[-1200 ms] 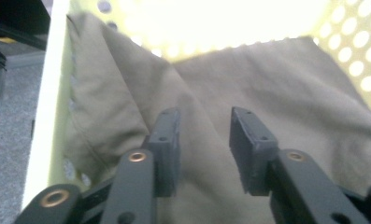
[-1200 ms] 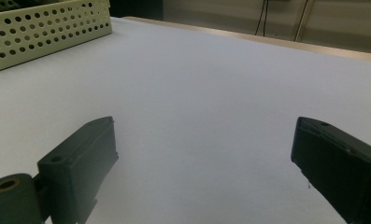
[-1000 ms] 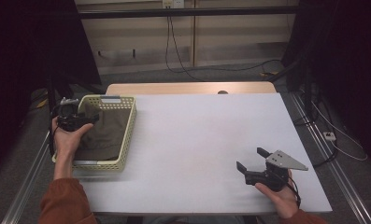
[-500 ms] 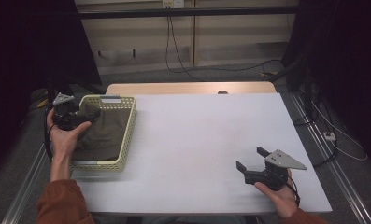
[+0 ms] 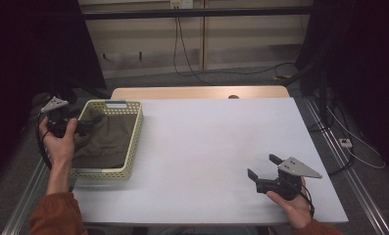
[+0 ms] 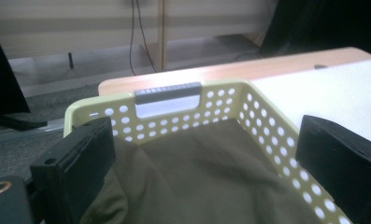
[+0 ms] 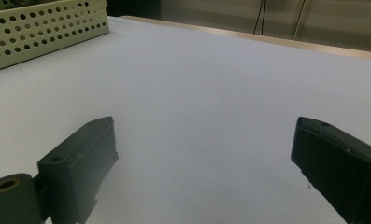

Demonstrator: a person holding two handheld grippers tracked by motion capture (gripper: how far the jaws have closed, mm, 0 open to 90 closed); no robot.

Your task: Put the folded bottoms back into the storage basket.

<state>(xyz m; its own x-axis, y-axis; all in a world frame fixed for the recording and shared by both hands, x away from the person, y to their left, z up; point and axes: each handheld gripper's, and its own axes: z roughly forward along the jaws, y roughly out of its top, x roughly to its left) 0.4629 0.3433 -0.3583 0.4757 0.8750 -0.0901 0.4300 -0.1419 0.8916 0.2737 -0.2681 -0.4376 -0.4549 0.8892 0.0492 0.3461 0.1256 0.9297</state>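
Both grippers gape empty: left gripper (image 5: 91, 123) over the basket (image 5: 133, 142), right gripper (image 5: 263, 169) above the table (image 5: 206, 142). Olive cloth (image 6: 211, 182) looks soft, light; pinch a raised fold.

A pale yellow perforated basket (image 5: 131, 142) is sitting upright at the left edge of the white table (image 5: 216, 147), long side running away from the person, and a dark olive cloth (image 5: 104, 139) is lying crumpled inside it, filling most of the floor below the grey-labelled far wall.
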